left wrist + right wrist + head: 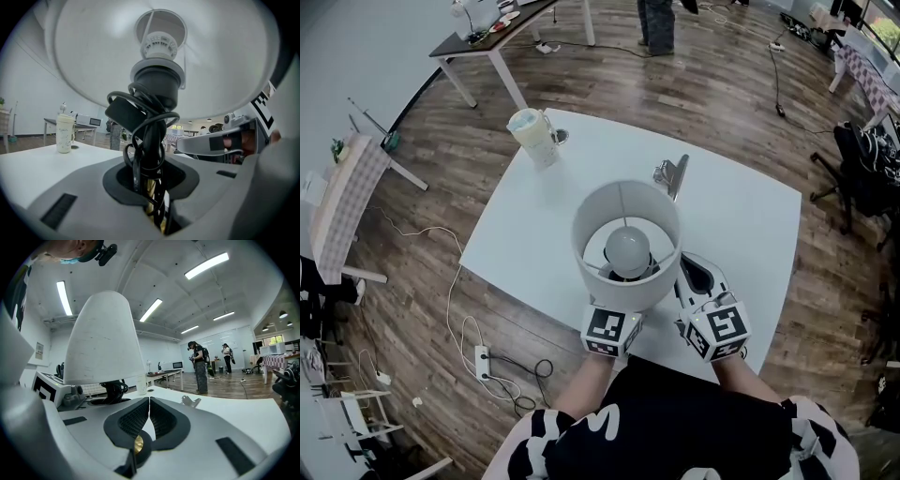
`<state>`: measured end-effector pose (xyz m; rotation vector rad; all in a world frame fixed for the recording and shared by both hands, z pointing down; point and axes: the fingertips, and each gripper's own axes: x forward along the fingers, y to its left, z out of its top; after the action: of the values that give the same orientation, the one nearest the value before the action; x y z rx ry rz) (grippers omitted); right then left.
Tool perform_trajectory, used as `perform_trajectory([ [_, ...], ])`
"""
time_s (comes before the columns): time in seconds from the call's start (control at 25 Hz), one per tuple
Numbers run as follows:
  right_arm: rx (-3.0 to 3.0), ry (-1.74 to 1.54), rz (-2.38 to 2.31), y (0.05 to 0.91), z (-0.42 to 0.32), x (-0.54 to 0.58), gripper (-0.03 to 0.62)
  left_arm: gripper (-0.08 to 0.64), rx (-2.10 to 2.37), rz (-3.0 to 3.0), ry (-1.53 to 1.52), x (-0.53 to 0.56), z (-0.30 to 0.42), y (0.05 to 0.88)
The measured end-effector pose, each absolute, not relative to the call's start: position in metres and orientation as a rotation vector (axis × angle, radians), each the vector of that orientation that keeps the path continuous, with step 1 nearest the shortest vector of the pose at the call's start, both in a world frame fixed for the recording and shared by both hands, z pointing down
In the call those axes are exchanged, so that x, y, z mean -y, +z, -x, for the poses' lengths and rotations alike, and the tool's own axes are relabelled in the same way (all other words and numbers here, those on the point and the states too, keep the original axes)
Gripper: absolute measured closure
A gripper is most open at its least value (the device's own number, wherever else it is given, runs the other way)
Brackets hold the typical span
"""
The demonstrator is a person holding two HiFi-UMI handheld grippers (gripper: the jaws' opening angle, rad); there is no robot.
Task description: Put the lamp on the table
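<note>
The lamp has a white drum shade [626, 246] with a round bulb [628, 249] inside, and it stands over the near part of the white table [534, 234]. My left gripper [150, 174] is shut on the lamp's stem [151, 154], which is wrapped in black cord just under the socket [157, 77]. The lamp's base is hidden, so I cannot tell whether it rests on the table. My right gripper [692, 266] is just right of the shade [105, 341]. Its jaws are shut with nothing between them.
A pale lidded cup [534, 136] stands at the table's far left corner. A small metal clip-like thing [672, 175] lies beyond the lamp. Cables and a power strip [483, 361] lie on the wood floor at the left. A dark desk [492, 37] and people are farther off.
</note>
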<state>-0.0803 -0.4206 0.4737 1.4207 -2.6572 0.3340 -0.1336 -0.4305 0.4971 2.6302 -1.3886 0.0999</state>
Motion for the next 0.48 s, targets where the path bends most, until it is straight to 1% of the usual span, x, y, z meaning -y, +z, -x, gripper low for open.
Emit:
perform_trajectory([
  [0.48,2.652,0.348,-1.419,0.4772,0.0847,0.4174,0.572,0.480,1.381,-2.654,0.109,0.4279,0.1316,0.5008],
])
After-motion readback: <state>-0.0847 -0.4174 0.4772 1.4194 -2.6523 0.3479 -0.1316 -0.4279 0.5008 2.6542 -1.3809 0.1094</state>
